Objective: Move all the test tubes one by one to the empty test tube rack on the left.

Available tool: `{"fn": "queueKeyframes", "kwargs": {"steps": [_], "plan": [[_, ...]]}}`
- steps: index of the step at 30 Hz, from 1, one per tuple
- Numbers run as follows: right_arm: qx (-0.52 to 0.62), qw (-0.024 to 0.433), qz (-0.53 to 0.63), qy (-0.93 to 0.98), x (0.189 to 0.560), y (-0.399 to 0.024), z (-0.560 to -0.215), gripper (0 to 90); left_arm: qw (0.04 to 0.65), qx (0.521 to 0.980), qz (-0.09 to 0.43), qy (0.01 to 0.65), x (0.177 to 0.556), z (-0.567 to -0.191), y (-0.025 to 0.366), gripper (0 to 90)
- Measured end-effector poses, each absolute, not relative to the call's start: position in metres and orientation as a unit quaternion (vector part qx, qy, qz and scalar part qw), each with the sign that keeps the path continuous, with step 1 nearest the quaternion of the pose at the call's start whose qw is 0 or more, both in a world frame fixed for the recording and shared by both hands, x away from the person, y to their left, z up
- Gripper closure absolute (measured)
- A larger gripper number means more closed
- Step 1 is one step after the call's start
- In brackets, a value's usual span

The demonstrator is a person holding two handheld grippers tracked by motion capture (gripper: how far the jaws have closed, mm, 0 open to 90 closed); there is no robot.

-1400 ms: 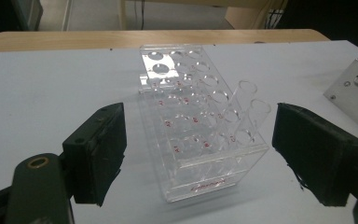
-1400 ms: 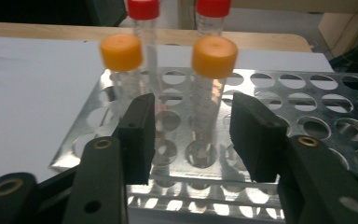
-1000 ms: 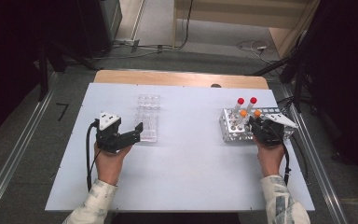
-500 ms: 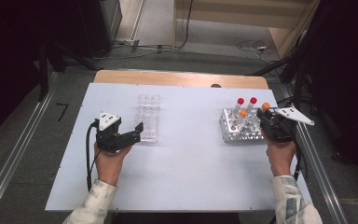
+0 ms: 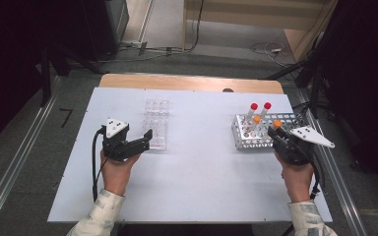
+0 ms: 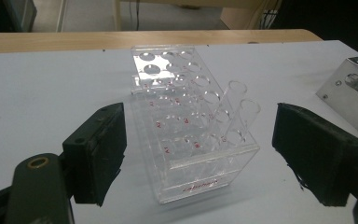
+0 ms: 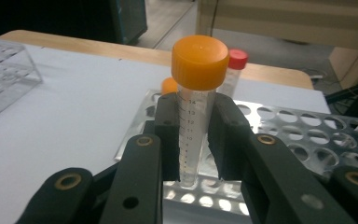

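Clamped between the two black jaws of the right gripper (image 7: 196, 140) is an orange-capped tube (image 7: 196, 107), held upright by its clear graduated body, with the cap standing well above the pads. In the right gripper view the tube's lower end is seen just over the holes of the metal rack (image 7: 307, 135); whether it is clear of the rack cannot be told. Behind it, a second orange cap (image 7: 168, 85) and a red-capped tube (image 7: 233, 70) are seen in the same rack. In the high view the right gripper (image 5: 278, 132) is placed at the rack's near right corner, on the right side of the white table (image 5: 202, 187). On the left side, the left gripper (image 5: 147, 140) is held with its jaws wide apart and nothing pressed between them. Between those jaws, not touched, stands a clear plastic rack (image 6: 191, 135), with two empty clear tubes (image 6: 235, 112) seated at its near right end. Farther back, the wooden table edge (image 5: 187, 81) is seen.
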State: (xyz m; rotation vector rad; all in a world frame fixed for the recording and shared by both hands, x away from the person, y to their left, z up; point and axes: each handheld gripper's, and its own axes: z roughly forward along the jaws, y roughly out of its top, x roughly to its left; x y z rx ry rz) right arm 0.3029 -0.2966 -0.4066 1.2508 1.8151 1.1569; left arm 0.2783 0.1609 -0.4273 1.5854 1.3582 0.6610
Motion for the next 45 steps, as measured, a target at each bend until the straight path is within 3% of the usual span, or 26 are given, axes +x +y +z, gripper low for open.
{"fn": "queueKeyframes", "kwargs": {"steps": [12, 26, 45], "plan": [[0.436, 0.273, 0.461, 0.723, 0.289, -0.264, -0.412, 71.8, 0.459, 0.647, 0.267, 0.548, 0.278, -0.427, 0.158, 18.4], [0.382, 0.232, 0.469, 0.762, 0.291, -0.197, -0.424, 71.8, 0.462, 0.652, 0.263, 0.540, 0.276, -0.427, 0.153, 18.4], [0.351, 0.202, 0.463, 0.788, 0.298, -0.137, -0.442, 71.8, 0.478, 0.657, 0.255, 0.524, 0.271, -0.423, 0.142, 19.6]]}}
